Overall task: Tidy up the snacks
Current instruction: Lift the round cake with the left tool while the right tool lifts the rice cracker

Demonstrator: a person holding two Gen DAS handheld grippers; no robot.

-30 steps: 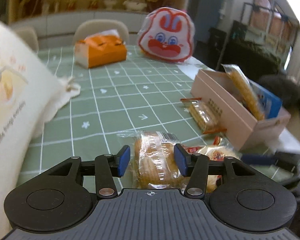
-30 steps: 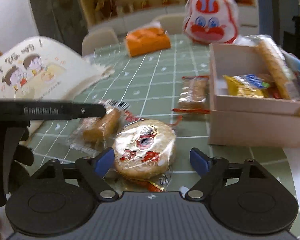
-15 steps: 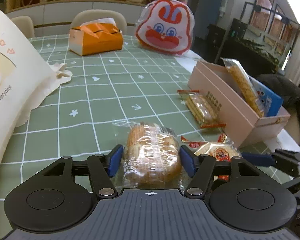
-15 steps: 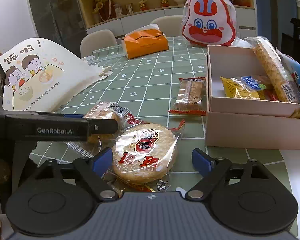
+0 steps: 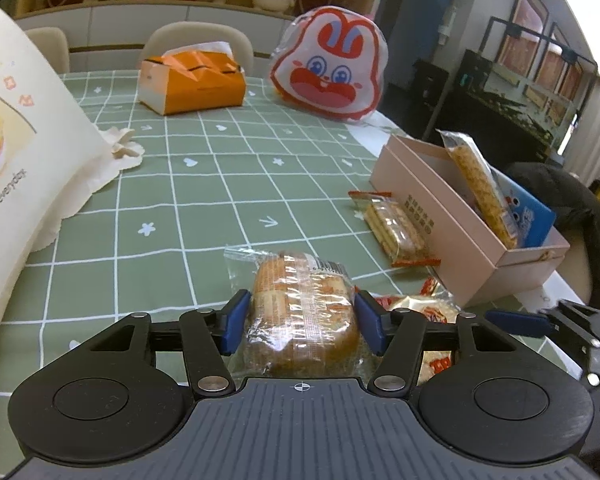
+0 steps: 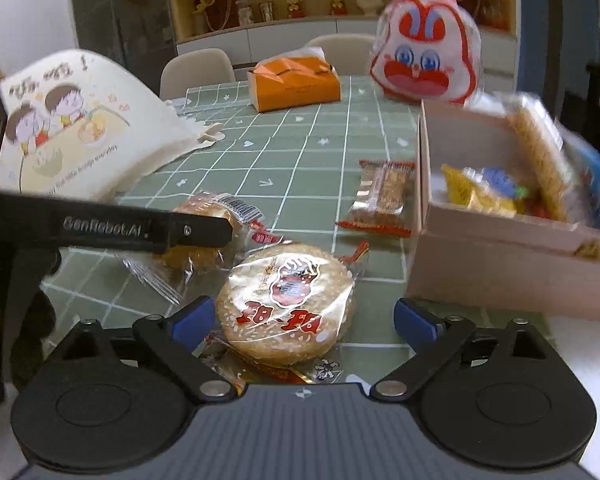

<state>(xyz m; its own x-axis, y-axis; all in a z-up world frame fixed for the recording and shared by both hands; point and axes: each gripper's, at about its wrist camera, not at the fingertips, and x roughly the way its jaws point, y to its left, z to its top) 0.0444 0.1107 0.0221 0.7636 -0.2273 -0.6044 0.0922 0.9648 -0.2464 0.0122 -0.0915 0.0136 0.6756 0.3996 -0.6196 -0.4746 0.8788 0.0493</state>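
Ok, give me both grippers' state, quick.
Left gripper: open, closing around the clear-wrapped bread roll.
Right gripper: open, opening, the round sesame rice cracker between the jaws.

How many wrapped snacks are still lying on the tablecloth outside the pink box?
3: a bread roll between the left gripper's fingers, a round sesame cake between the right gripper's, and a wafer bar beside the pink box. Others may be hidden.

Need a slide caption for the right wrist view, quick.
Right gripper opening around a round sesame cake on the green tablecloth, beside the pink snack box.
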